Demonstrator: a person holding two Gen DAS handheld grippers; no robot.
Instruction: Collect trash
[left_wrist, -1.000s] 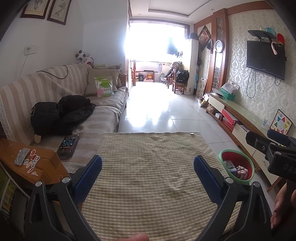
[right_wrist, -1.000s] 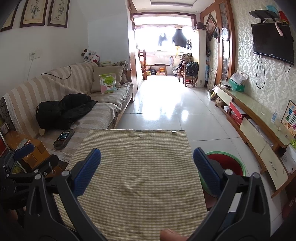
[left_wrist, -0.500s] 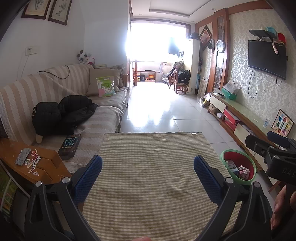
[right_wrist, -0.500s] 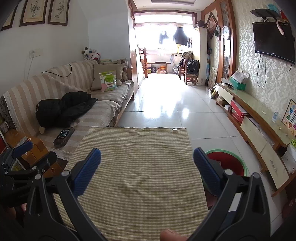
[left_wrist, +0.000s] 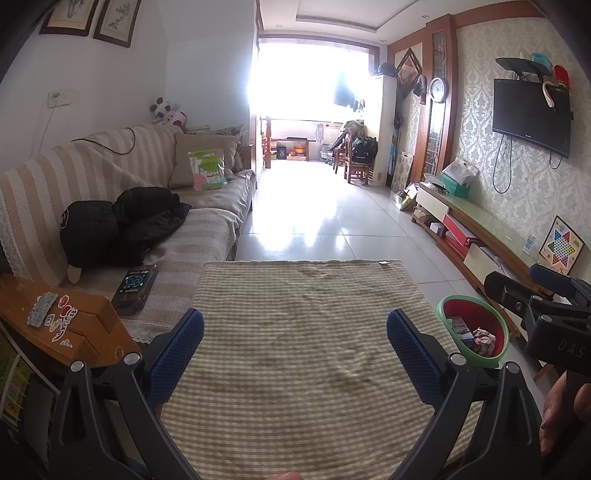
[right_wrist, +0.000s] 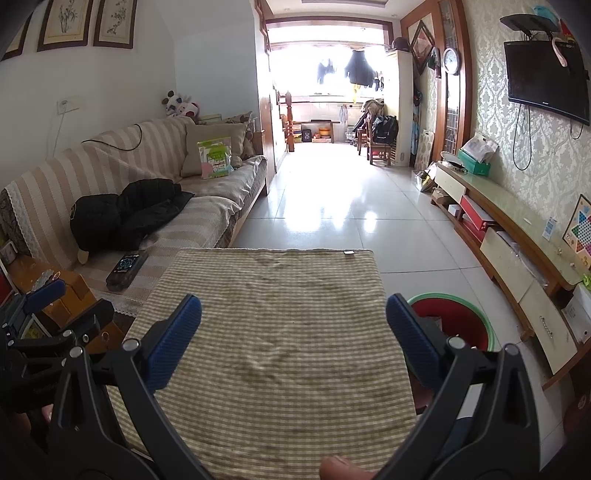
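Both claws, the left claw (left_wrist: 294, 350) and the right claw (right_wrist: 293, 336), hover side by side over the checked cloth of the surface (left_wrist: 306, 332), each spread wide and empty, a stance that suits scanning for scraps since no trash lies on the cloth. The collected trash (left_wrist: 474, 334) sits in the red basin (left_wrist: 441, 306) on the floor just beside the surface's right edge, probably kept there for short drops.
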